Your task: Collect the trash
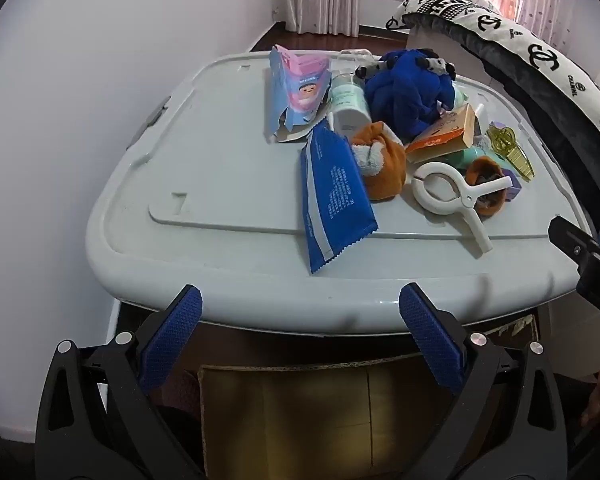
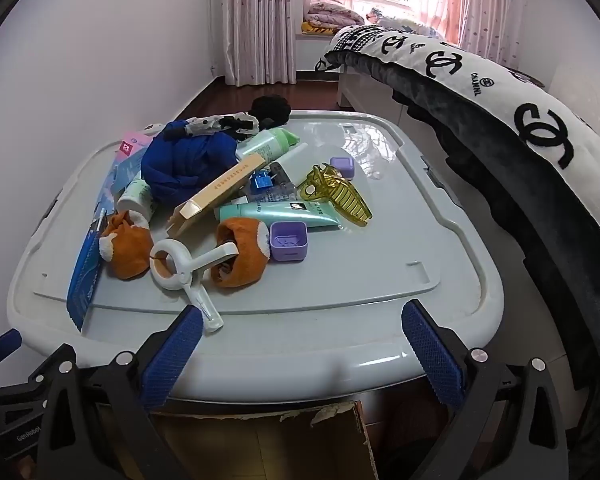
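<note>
Both grippers are hanging at the near edge of the pale grey plastic storage-bin lid [image 1: 228, 184], tilted down toward it. The left gripper [image 1: 300, 308] has its jaws spread as wide as they go, nothing between them but the lid's rim. Same story for the right gripper [image 2: 302, 328]: jaws wide apart and empty.

From the left jaws, the dark blue foil wrapper with the torn zigzag end [image 1: 332, 204] lies straight ahead, closest of all the clutter. Beyond it and a bit left is a light blue and pink cartoon-print packet [image 1: 298, 88], leaning against a white and mint bottle [image 1: 346, 104]. Right of the wrapper sits an orange plush sock ball [image 1: 380, 164], then a big white plastic clothes clip [image 1: 452, 196], with a blue knotted cloth bundle [image 1: 408, 88] behind.

From the right jaws, the clip's handle ends just beside the left fingertip [image 2: 188, 320]. Further ahead are a second orange sock ball [image 2: 240, 256], a small purple square box [image 2: 289, 241], a mint green tube [image 2: 278, 213], a yellow translucent hair claw [image 2: 336, 194] and a long cream and orange carton [image 2: 216, 194].

An open brown cardboard box [image 1: 320, 408] sits below the jaws, under the lid's edge.
</note>
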Available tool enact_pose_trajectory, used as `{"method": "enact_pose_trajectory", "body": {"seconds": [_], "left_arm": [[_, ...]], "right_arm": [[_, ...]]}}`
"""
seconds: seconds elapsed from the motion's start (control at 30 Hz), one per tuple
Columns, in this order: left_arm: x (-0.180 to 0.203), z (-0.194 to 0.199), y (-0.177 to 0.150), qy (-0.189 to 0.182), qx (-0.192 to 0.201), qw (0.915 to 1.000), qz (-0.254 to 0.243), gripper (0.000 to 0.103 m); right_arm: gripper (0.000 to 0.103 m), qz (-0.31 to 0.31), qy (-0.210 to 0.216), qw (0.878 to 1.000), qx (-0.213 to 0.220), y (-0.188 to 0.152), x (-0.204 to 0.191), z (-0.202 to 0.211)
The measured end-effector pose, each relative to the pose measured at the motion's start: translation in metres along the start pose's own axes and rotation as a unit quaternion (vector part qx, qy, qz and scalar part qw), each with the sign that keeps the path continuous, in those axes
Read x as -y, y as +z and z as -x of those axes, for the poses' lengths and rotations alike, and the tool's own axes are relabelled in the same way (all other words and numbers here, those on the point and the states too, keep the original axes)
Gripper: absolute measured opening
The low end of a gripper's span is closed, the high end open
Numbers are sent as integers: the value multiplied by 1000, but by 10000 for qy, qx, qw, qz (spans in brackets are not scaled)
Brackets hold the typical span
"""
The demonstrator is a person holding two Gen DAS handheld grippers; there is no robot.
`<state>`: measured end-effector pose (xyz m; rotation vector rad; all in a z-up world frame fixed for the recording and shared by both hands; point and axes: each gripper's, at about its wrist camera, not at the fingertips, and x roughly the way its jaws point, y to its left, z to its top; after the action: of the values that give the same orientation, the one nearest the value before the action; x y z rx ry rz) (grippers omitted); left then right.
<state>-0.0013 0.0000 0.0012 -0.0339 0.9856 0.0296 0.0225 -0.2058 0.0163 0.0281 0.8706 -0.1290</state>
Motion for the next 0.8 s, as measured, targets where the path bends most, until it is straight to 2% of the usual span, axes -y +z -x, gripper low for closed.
{"method": "enact_pose_trajectory", "body": {"seconds": [0.17,0.27,0.47,0.8], "left_arm": [[4,3,-3,128,12,9999,-80,97],[-2,-1,4,-11,-68,10000,-27,97],[-1,0,2,-58,-87,9999,69,97],[-8,-3,-1,118,-123,9997,184,97]], "right_arm": [[98,-6,-1,10000,-16,0,0,-1],[98,-29,10,10000,-25,0,1,0],[98,-23,12,10000,-29,-2,-1,-2],[98,-10,49,10000,-60,-1,0,-2]]}}
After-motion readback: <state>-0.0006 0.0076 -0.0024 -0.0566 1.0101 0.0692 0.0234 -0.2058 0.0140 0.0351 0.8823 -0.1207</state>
